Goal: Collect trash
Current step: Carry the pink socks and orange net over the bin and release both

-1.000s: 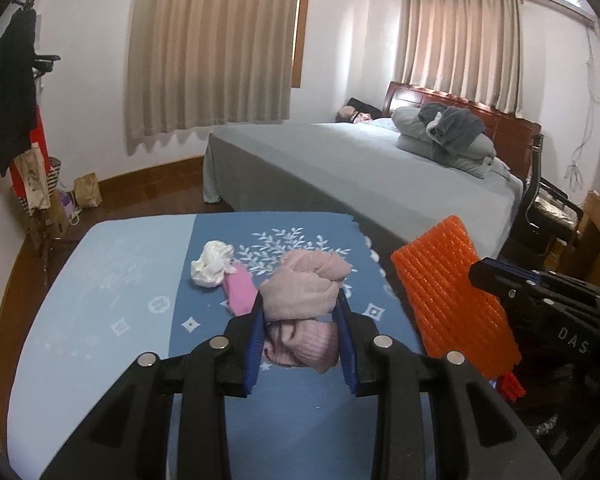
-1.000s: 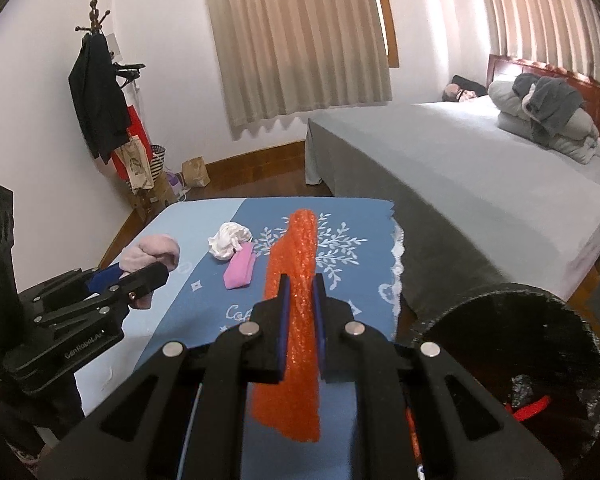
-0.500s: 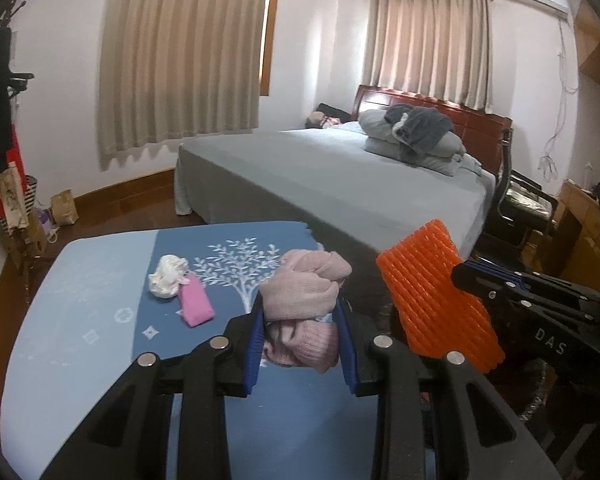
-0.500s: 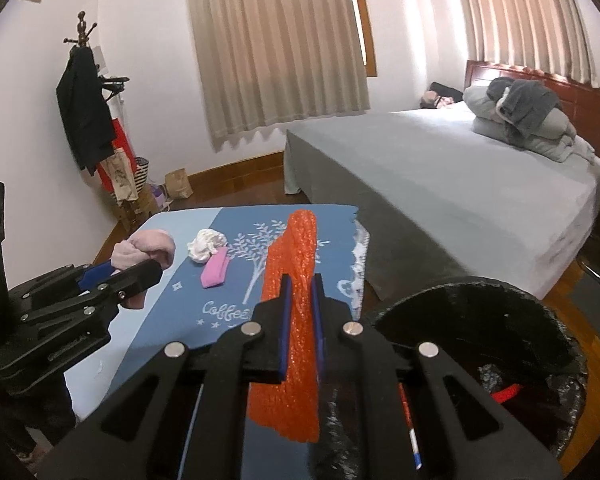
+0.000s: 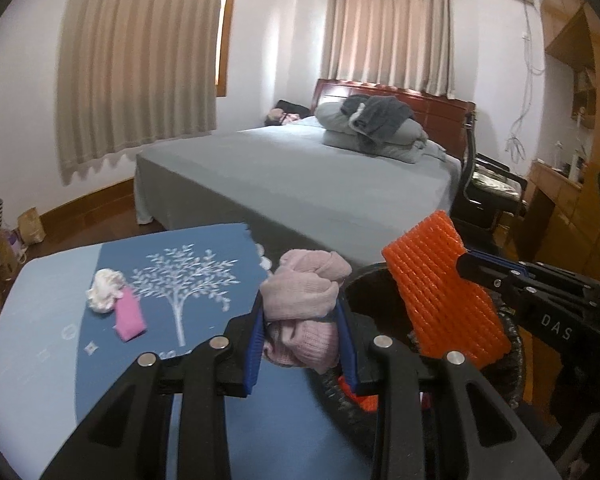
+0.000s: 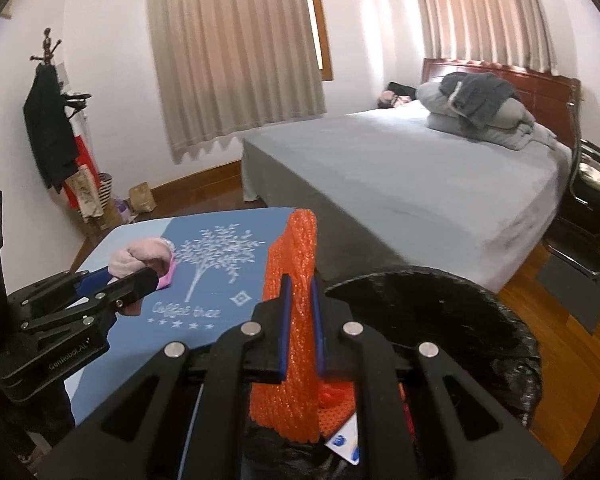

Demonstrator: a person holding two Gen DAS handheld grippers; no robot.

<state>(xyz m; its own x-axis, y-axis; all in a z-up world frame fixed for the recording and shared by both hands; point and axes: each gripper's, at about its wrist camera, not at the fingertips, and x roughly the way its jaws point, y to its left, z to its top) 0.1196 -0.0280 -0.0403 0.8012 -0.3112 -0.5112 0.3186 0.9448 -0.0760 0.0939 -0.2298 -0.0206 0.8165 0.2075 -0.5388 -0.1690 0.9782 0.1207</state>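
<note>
Hanging over the round black trash bin [image 6: 440, 312] is the flat orange foam net sleeve [image 6: 292, 320], and the right gripper [image 6: 300, 328] is holding it with its jaws shut tight on the thin middle. The sleeve is standing almost straight up, with its long side going up and down and its top leaning a little away from the camera. It is bright orange, bumpy like a net, and squashed thin where the blue pads are pinching it. The bin's rim is sitting just past the tabletop's right edge, and orange bits and a white card are lying inside it.

The left gripper [image 5: 300, 320] is squeezing a soft pink balled-up knit cloth [image 5: 306, 292], with its jaws partly closed on the bundle. The bundle is bulging out above and below the pads, lumpy and fuzzy. It is hanging at the right edge of the tabletop, right by the bin's rim.

The blue tabletop cloth with a white tree print [image 5: 188, 280] is ending in a scalloped edge near the bin. A crumpled white tissue ball [image 5: 105, 290] and a small flat pink packet [image 5: 129, 315] are lying side by side on it, touching. Past the tabletop there is open wooden floor [image 6: 560, 320], then the big grey bed [image 5: 300, 176].
</note>
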